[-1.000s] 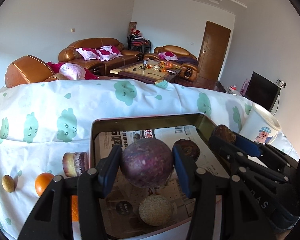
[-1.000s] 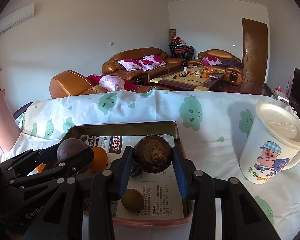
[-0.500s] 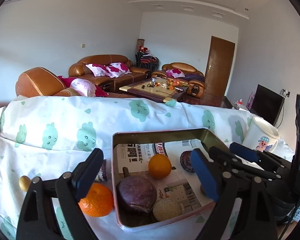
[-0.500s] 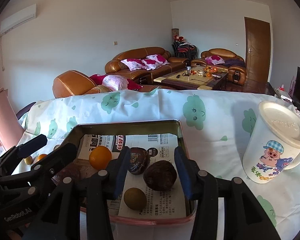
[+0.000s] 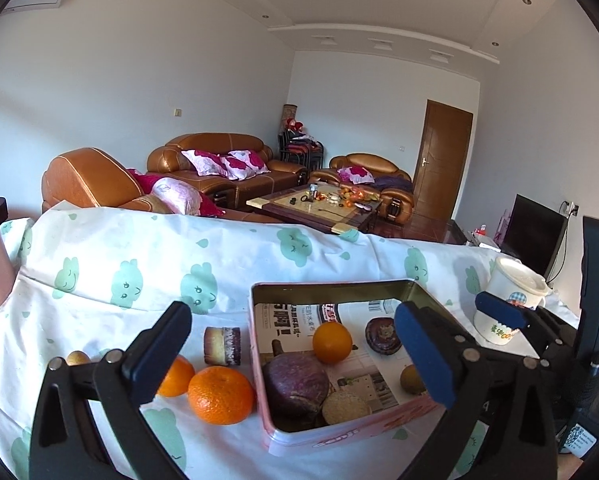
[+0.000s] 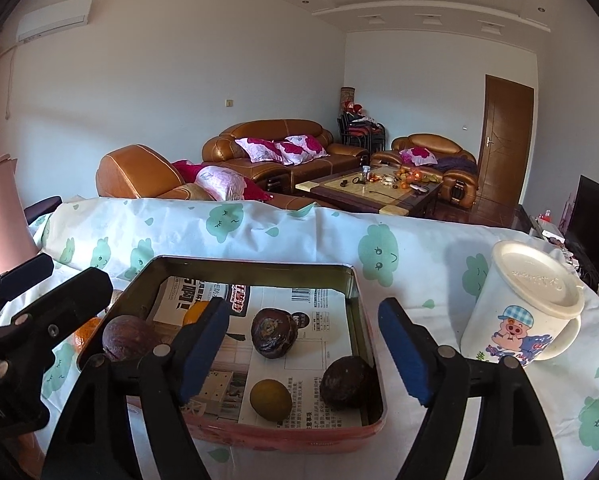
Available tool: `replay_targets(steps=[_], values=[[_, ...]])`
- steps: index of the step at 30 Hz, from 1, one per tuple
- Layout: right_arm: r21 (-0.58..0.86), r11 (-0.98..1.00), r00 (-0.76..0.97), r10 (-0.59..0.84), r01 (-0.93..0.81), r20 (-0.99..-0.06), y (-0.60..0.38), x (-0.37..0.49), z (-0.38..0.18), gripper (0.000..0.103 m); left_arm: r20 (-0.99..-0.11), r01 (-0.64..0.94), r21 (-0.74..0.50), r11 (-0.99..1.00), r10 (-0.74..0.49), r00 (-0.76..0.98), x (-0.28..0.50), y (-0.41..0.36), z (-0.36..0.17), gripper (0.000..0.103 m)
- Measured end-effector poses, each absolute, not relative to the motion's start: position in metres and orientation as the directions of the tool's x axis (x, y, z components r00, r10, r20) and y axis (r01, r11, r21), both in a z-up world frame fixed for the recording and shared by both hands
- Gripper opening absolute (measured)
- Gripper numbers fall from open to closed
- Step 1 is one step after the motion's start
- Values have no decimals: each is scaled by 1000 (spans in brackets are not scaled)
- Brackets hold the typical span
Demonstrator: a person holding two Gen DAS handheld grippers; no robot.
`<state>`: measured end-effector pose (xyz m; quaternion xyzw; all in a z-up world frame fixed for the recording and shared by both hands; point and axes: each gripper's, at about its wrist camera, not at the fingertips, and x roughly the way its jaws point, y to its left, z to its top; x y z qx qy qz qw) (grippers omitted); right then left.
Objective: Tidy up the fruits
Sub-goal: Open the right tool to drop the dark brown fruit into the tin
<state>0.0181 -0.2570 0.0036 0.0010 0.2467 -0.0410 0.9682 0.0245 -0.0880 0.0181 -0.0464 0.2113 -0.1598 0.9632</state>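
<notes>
Both grippers, left (image 5: 295, 354) and right (image 6: 303, 346), stood spread and empty above the tin (image 5: 331, 289); six fruits inside, two oranges (image 5: 220, 395) left outside beside the left gripper

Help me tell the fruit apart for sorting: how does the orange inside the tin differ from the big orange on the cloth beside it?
The orange in the tin looks smaller and smooth; the orange on the cloth looks larger, with a dimpled top. The first lies on the newspaper lining the tin; the second sits outside, by the tin's left wall. Both are round and bright orange, and neither is gripped.
</notes>
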Motion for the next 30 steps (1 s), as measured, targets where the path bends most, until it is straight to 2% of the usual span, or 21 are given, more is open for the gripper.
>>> replay_targets(steps=[19, 30], values=[[-13, 988, 878, -145, 156, -457, -259, 7, 6, 79, -404, 209, -76, 975, -222, 887, 22, -66, 12, 103], [5, 980, 884, -177, 199, -433, -257, -7, 9, 79, -442, 189, -20, 982, -178, 879, 22, -48, 8, 103]])
